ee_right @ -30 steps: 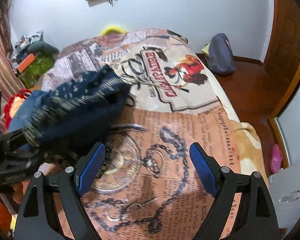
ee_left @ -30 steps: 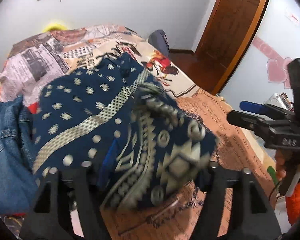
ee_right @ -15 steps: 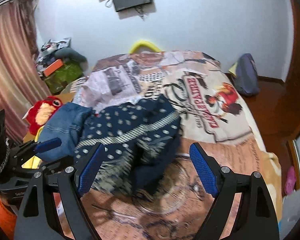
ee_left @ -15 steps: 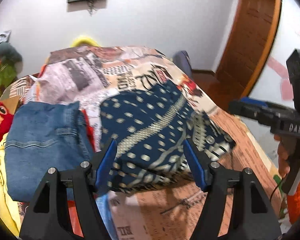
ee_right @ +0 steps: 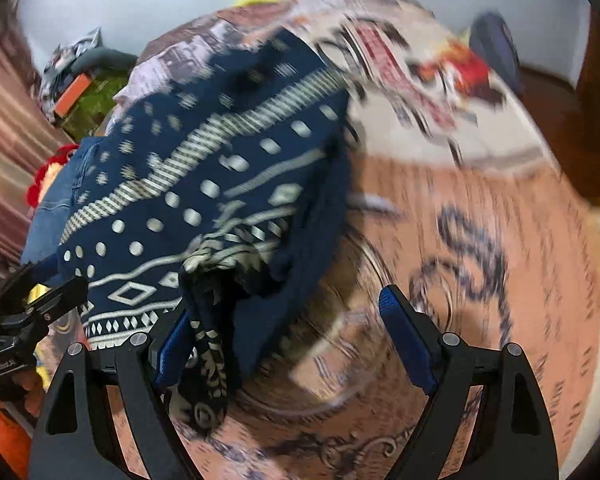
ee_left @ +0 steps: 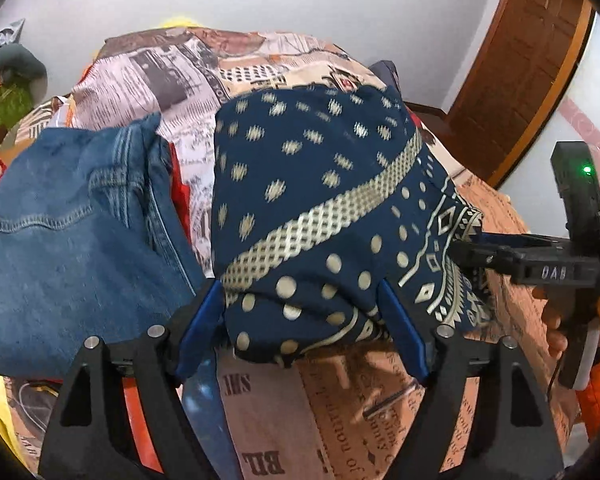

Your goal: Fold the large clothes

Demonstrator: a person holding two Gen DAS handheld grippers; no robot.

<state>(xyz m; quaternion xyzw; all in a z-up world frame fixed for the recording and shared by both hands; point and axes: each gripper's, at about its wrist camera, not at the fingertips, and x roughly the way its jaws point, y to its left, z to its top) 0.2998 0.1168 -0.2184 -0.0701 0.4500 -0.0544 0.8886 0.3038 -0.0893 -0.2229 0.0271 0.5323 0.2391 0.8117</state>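
Bed [ee_left: 284, 412] under a newspaper-print cover, navy patterned garment [ee_left: 316, 208] heaped beside folded jeans [ee_left: 68, 224], white wall, brown wooden door [ee_left: 528, 60], left gripper [ee_left: 300, 320] jaws just opening around the garment, right gripper [ee_right: 284, 332] spread wide

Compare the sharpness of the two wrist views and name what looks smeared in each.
Left wrist view: mostly crisp; the navy patterned garment and jeans show stitching, only slight softness. Right wrist view: heavy motion blur streaks the bedspread print and the garment's pattern; both bend at the fisheye edges.

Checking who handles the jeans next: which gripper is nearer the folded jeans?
Left. The left gripper straddles the navy patterned garment, right beside the jeans. The right gripper is on the garment's far side from them.
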